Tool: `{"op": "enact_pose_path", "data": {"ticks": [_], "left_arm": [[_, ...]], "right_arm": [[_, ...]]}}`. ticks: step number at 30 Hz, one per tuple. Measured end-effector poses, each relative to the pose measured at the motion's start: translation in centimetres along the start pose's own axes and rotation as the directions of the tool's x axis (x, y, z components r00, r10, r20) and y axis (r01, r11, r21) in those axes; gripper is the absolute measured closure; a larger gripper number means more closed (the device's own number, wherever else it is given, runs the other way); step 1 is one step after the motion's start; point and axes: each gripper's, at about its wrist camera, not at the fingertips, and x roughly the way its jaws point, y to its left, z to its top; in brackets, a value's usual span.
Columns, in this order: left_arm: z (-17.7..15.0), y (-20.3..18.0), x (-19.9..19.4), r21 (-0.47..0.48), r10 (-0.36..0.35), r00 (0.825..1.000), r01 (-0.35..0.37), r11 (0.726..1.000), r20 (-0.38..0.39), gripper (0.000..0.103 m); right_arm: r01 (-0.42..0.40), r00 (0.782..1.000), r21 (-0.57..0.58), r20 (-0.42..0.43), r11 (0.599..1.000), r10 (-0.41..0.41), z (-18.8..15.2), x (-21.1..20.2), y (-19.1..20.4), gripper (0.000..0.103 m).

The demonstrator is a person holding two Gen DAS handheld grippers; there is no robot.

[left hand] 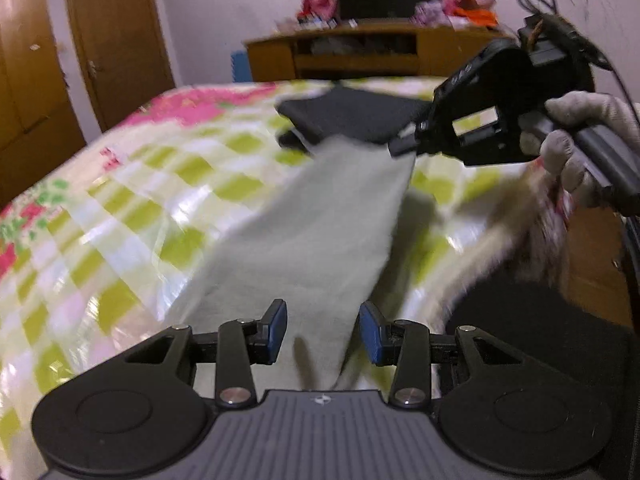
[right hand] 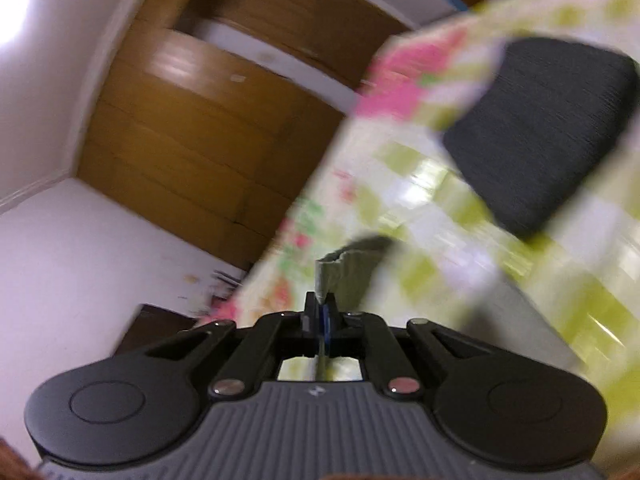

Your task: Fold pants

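Note:
Pale grey-green pants (left hand: 312, 216) hang stretched over the bed, running from near my left gripper up to my right gripper. My left gripper (left hand: 323, 330) is open, its blue pads either side of the cloth's near end without pinching it. My right gripper (left hand: 404, 142) is held by a gloved hand at the upper right and lifts the far end. In the right wrist view the right gripper (right hand: 323, 312) is shut on a bunched edge of the pants (right hand: 344, 268).
The bed has a glossy green, white and pink checked cover (left hand: 132, 184). A folded dark garment (left hand: 352, 114) lies at its far side, also seen in the right wrist view (right hand: 540, 128). Wooden wardrobe doors (left hand: 112, 40) and a cluttered wooden shelf (left hand: 372, 52) stand behind.

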Motion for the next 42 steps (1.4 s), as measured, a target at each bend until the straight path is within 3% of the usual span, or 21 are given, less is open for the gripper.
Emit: {"op": "enact_pose_path", "data": {"ticks": [3, 6, 11, 15, 18, 20, 24, 32, 36, 42], "left_arm": [[-0.5, -0.6, 0.8, 0.009, -0.017, 0.999, 0.017, 1.0, -0.03, 0.05], [-0.3, -0.4, 1.1, 0.005, -0.018, 0.999, 0.018, 1.0, -0.033, 0.05], [-0.3, -0.5, 0.7, 0.01, -0.014, 1.0, 0.015, 1.0, -0.021, 0.05], [-0.5, -0.5, 0.5, 0.017, -0.007, 1.0, 0.007, 1.0, -0.024, 0.05], [-0.8, -0.4, 0.2, 0.007, -0.004, 1.0, 0.004, 1.0, -0.023, 0.05], [-1.0, -0.3, 0.1, 0.002, -0.005, 1.0, 0.005, 1.0, -0.021, 0.05], [-1.1, -0.5, 0.1, -0.004, -0.01, 1.0, 0.01, 1.0, -0.017, 0.05], [-1.5, 0.0, 0.4, -0.036, -0.016, 1.0, 0.016, 0.999, -0.012, 0.05], [-1.6, 0.0, 0.5, -0.037, -0.019, 1.0, 0.018, 0.999, -0.012, 0.05], [-1.7, 0.0, 0.7, -0.03, -0.019, 0.999, 0.018, 0.999, -0.026, 0.05]], "right_arm": [[0.125, 0.992, 0.1, -0.037, 0.987, -0.122, -1.2, 0.5, -4.5, 0.099], [0.203, 0.979, 0.107, -0.055, 0.973, -0.198, -1.5, 1.0, -6.3, 0.099], [0.205, 0.978, 0.071, -0.049, 0.976, -0.202, -1.3, 0.4, -5.9, 0.099], [0.259, 0.965, 0.035, -0.061, 0.965, -0.256, -1.1, 0.6, -5.7, 0.097], [0.265, 0.963, 0.066, -0.065, 0.962, -0.261, -1.4, 0.0, -5.9, 0.095], [0.269, 0.963, 0.076, -0.058, 0.96, -0.265, -1.3, -0.7, -5.7, 0.091], [0.296, 0.952, 0.054, -0.097, 0.954, -0.29, -1.5, -1.1, -5.1, 0.065], [0.359, 0.92, 0.042, -0.185, 0.932, -0.346, -1.6, 1.4, -5.6, 0.063], [0.342, 0.928, 0.075, -0.181, 0.937, -0.324, -1.3, 2.0, -6.4, 0.063], [0.238, 0.967, 0.058, -0.103, 0.969, -0.231, -2.3, 1.0, -5.5, 0.06]]}}
